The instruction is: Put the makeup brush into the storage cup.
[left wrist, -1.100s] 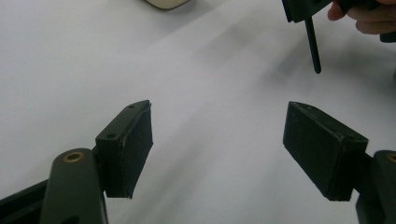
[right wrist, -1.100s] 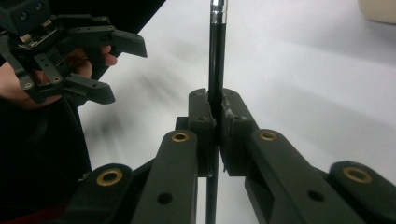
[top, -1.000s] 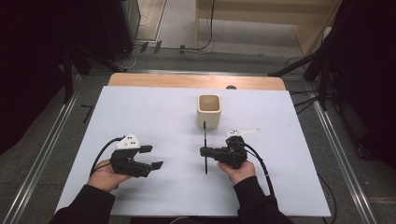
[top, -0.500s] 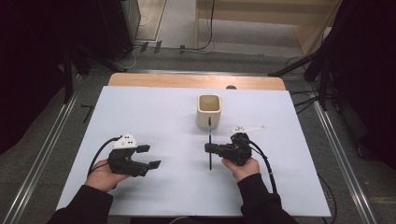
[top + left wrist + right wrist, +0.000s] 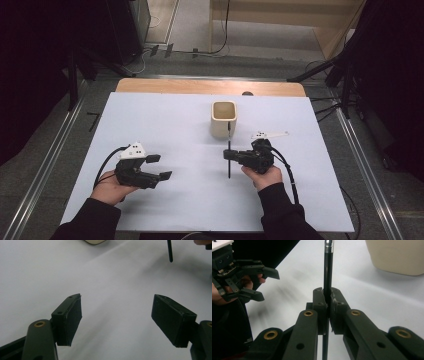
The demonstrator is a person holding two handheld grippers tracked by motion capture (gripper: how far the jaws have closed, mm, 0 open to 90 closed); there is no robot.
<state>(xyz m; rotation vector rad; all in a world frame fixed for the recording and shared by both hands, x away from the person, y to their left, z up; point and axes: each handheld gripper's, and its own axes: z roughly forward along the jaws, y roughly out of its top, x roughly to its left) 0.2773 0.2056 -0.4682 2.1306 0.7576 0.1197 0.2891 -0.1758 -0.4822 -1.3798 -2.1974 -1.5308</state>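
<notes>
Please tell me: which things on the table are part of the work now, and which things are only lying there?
Part of the work:
- black pen, clamped in the right tool
- beige cup, just beyond the pen
- left tool, open and holding nothing

Only lying about:
- small white piece right of the cup
- dark cables on the floor behind the table

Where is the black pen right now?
In the high view the black pen is right of the table's middle, clamped in the right gripper, its top end just in front of the beige cup.
</notes>
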